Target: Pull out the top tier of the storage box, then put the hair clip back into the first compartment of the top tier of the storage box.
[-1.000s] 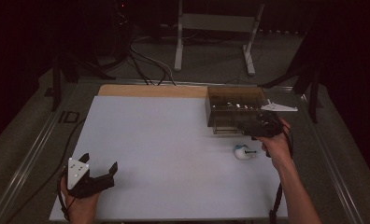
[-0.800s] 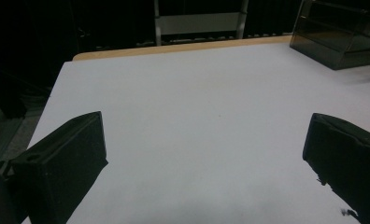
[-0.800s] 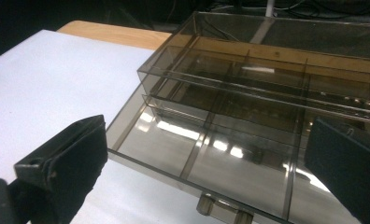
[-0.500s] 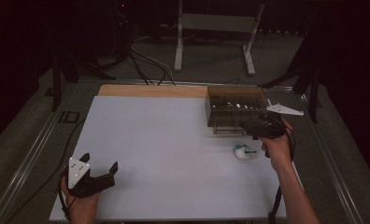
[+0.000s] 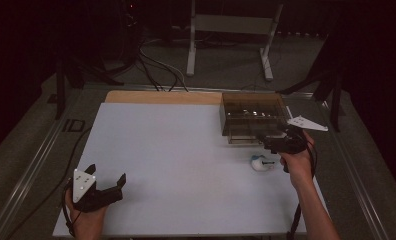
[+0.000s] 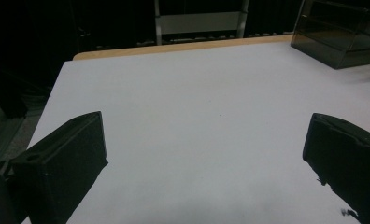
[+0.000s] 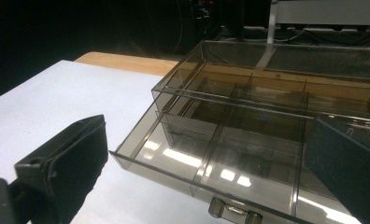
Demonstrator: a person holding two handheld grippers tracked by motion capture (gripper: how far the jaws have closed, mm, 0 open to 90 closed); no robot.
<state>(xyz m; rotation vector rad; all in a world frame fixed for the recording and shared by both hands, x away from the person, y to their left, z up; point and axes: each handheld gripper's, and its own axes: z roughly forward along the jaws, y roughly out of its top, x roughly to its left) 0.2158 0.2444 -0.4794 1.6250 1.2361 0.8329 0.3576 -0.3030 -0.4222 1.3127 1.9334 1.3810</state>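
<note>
A smoky clear drawer box stands at the table's far right. Its lower drawer is pulled out, with dividers inside and a knob on its front. I see nothing in the drawer's compartments. My right gripper hovers open just in front of the drawer, jaws wide apart and holding nothing. A small white and blue object lies on the table beside that hand. My left gripper rests open near the front left edge, over bare table.
The white table top has a wooden strip along its far edge. Metal rails run down both sides of the table. Cables and a stand's legs lie on the floor beyond. The drawer box is far from the left gripper.
The right hand has shifted slightly toward me in front of the drawer box and turned a little. The left gripper has stayed put.
</note>
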